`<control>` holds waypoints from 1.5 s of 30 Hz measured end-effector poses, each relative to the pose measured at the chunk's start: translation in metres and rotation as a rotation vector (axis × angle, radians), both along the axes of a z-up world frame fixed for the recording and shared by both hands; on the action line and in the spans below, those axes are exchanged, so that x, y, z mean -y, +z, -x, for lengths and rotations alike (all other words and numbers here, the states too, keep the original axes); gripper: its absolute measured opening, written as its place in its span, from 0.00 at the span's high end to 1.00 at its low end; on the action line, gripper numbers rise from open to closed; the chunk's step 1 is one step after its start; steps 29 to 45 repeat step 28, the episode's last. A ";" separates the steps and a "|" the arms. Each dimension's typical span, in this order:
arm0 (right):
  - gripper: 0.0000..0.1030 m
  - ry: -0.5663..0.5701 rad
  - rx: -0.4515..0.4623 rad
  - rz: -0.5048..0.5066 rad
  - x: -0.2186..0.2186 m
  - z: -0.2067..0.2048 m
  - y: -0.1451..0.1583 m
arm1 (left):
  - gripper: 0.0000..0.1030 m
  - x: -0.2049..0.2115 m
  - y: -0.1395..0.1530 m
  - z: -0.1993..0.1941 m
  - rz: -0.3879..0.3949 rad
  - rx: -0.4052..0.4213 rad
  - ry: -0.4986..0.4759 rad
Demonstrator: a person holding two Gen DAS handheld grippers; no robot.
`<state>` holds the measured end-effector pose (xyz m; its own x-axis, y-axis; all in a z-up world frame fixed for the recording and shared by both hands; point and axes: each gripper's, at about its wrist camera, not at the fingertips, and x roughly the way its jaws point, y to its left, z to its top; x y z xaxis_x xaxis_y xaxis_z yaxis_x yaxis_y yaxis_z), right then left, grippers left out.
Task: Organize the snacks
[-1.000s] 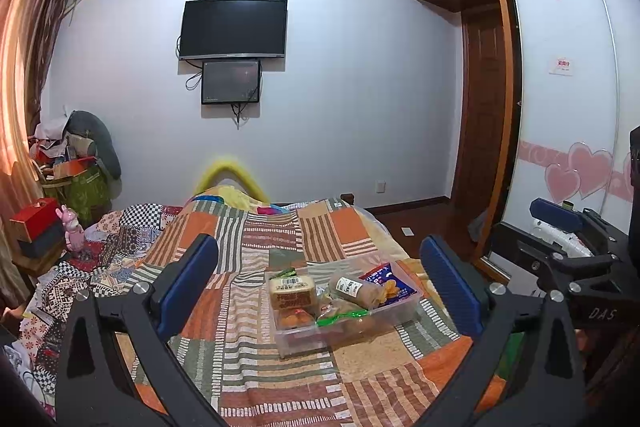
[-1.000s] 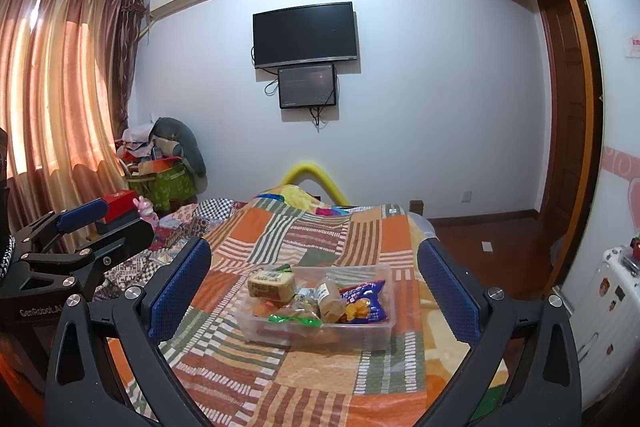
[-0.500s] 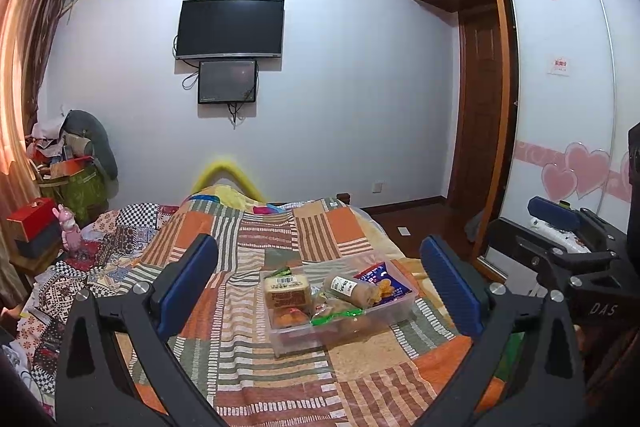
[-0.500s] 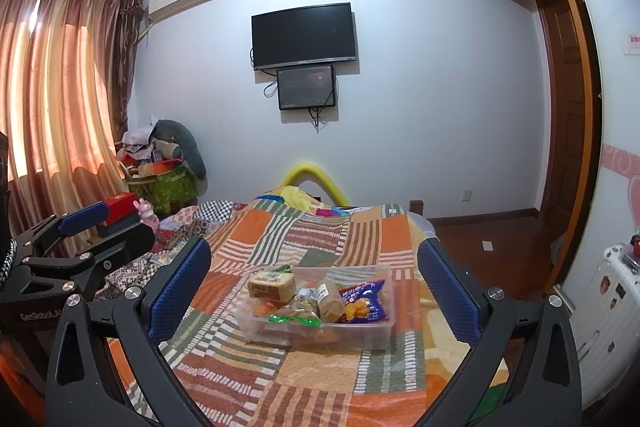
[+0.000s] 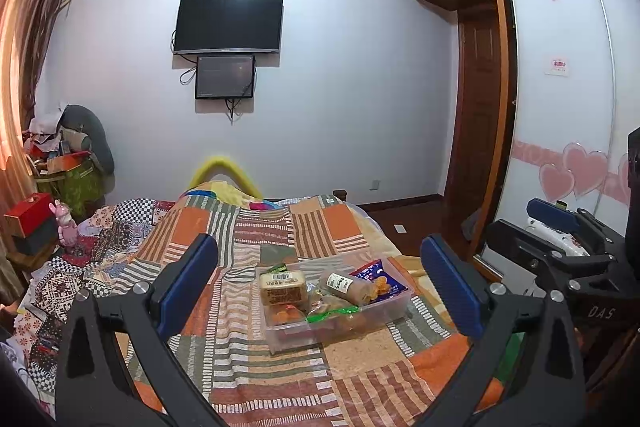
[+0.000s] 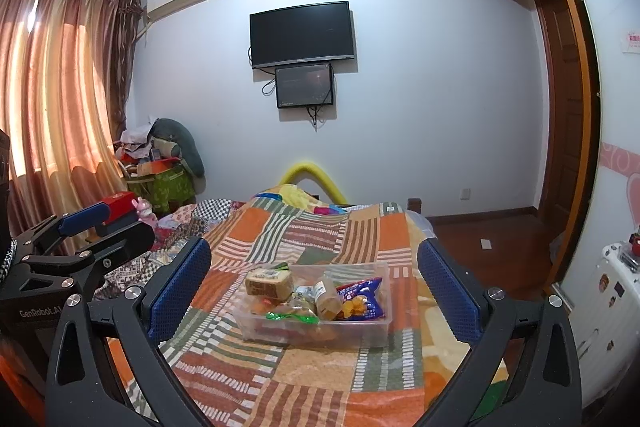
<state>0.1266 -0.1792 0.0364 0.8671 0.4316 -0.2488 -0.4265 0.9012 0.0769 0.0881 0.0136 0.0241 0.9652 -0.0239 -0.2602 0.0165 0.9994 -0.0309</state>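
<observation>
You hold left gripper [image 5: 320,279] and right gripper [image 6: 314,281] spread wide, empty, well short of the clear snack bin [image 5: 394,307] on the quilt [image 5: 248,367], presumably framing it before reaching.

Bare quilt [image 6: 320,367] before clear bin [image 6: 376,327]; bin top open, snacks [image 6: 320,297] packed, gaps seemingly tight.

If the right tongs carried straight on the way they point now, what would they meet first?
Probably the clear snack bin on the patchwork bedspread: it sits centred between the open right tongs, with nothing in front of it. Depth is unclear, so they might pass just above it.
</observation>
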 end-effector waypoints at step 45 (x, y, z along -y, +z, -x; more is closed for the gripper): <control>0.00 -0.003 -0.013 0.014 -0.001 -0.004 -0.006 | 0.00 -0.002 -0.004 0.003 0.006 -0.021 -0.031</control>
